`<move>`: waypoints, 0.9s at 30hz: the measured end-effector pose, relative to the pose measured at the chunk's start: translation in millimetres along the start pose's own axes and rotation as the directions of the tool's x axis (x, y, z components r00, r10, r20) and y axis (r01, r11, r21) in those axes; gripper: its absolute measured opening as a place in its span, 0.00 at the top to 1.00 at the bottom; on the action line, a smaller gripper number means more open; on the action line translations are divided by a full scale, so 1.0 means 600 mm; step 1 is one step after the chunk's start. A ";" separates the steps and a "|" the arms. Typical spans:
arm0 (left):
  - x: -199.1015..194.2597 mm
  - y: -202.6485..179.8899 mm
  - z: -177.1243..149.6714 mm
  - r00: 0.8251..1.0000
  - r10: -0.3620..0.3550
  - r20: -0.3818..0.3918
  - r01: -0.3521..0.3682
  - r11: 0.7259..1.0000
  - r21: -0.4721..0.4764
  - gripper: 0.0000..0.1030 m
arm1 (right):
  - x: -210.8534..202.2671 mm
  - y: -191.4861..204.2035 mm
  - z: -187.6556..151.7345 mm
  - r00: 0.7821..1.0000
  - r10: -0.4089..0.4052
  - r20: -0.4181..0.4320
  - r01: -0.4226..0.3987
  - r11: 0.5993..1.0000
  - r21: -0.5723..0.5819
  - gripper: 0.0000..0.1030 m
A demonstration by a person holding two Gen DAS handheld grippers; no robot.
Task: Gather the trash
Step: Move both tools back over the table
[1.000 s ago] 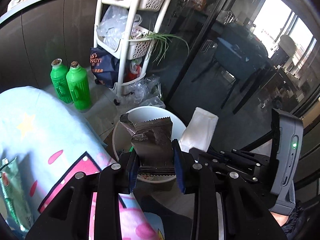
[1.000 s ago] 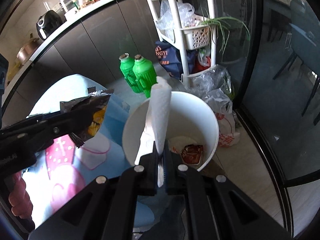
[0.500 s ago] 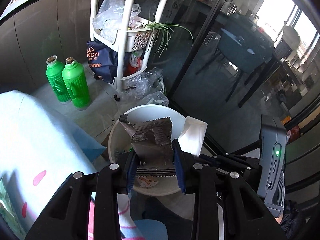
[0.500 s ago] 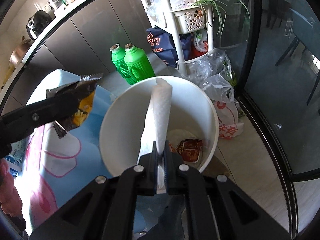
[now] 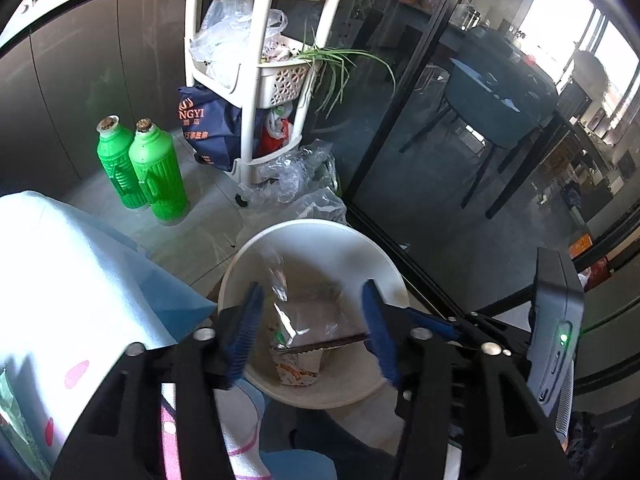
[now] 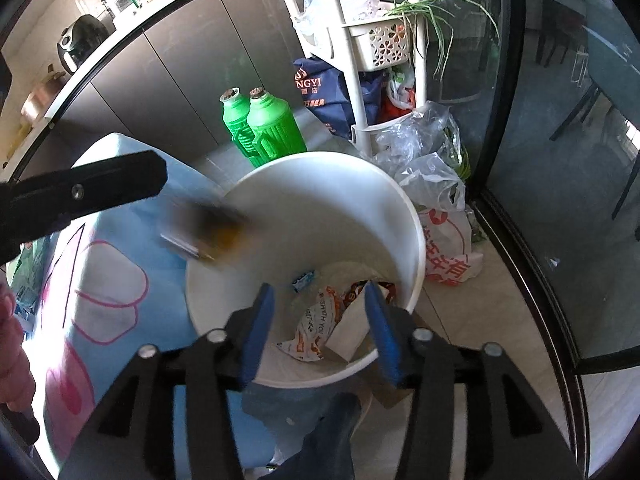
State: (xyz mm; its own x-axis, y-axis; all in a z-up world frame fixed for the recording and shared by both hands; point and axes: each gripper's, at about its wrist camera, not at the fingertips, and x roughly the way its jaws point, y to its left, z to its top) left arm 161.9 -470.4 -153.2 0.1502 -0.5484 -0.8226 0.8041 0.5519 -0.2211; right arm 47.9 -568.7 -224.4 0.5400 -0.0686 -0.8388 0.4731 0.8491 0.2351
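A white bucket (image 5: 280, 236) (image 6: 414, 232) stands on the floor below both grippers. My left gripper (image 5: 312, 330) hangs over it, its jaws opening, with nothing pressed between the pads. The dark snack wrapper (image 5: 316, 316) is loose and blurred as it falls into the bucket; the right wrist view shows this wrapper (image 6: 212, 232) at the rim. My right gripper (image 6: 320, 334) is over the bucket too, jaws opening and holding nothing. The white tissue (image 6: 348, 332) lies at the bottom beside an orange-and-white wrapper (image 6: 312, 328).
Two green bottles (image 5: 152, 172) (image 6: 264, 132) stand behind the bucket. A white shelf cart (image 5: 256, 80), a dark blue bag (image 6: 320, 96) and plastic bags (image 6: 436, 184) crowd the glass door (image 5: 420, 120). A blue cloth with pink shapes (image 6: 104, 288) lies left. A person's hand (image 6: 12, 344) holds the left gripper.
Both grippers sank toward the bucket and their jaws opened. The dark wrapper left the left gripper and is dropping. The tissue left the right gripper and lies in the bucket.
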 end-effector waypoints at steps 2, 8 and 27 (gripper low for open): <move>-0.002 -0.001 0.001 1.000 0.007 0.007 -0.007 1.000 0.001 0.50 | -0.001 0.000 -0.002 1.000 -0.005 0.004 0.005 1.000 -0.009 0.46; -0.017 0.004 0.005 0.998 0.034 0.047 -0.033 0.999 -0.010 0.29 | -0.003 0.003 -0.009 1.000 -0.009 0.004 0.009 1.000 -0.023 0.34; -0.131 0.022 -0.023 0.977 0.165 0.133 -0.161 0.986 -0.042 0.08 | -0.081 0.063 -0.011 0.997 -0.022 0.078 0.028 0.997 -0.074 0.03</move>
State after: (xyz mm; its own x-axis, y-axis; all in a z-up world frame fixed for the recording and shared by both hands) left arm 152.6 -411.2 -98.5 0.3560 -0.5287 -0.7705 0.7446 0.6587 -0.1080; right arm 35.1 -529.6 -178.2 0.5822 -0.1281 -0.8029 0.4350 0.8833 0.1746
